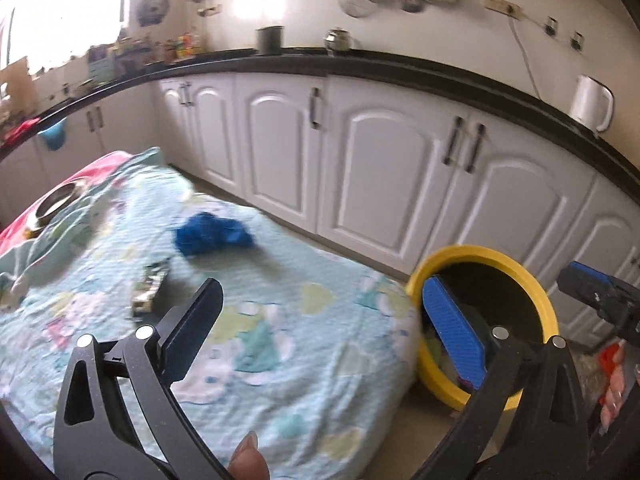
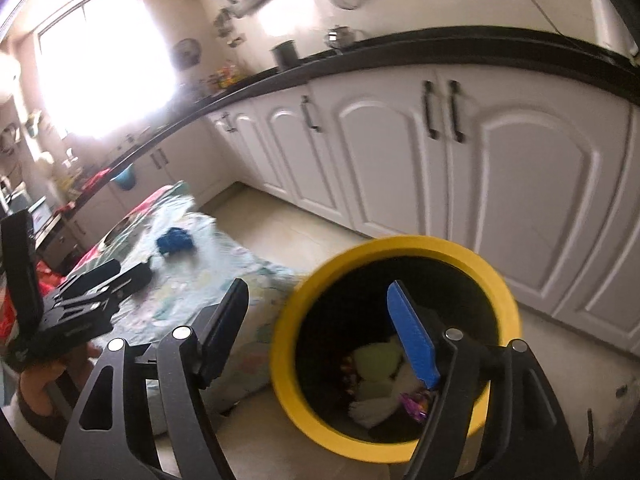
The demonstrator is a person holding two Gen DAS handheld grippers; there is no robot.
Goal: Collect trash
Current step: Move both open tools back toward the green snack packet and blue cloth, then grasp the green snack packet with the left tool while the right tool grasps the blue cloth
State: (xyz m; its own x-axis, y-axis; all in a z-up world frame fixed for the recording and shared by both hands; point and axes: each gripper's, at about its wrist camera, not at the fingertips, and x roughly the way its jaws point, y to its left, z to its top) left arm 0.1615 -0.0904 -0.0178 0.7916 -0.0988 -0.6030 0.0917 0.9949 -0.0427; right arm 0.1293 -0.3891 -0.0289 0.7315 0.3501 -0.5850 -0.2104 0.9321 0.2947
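Yellow-rimmed bin point(image 2: 394, 248) sits on the floor just beside the bedsheet-covered mattress point(image 1: 280, 320), already holding some crumpled trash. Right gripper point(image 2: 320, 334) hangs over its mouth, jaws apart and empty; left gripper point(image 1: 324, 320) is spread wide too. Next I'd go for the small wrapper point(image 1: 150, 290) or the blue wad point(image 1: 214, 236), pinching low so the sheet doesn't bunch up.
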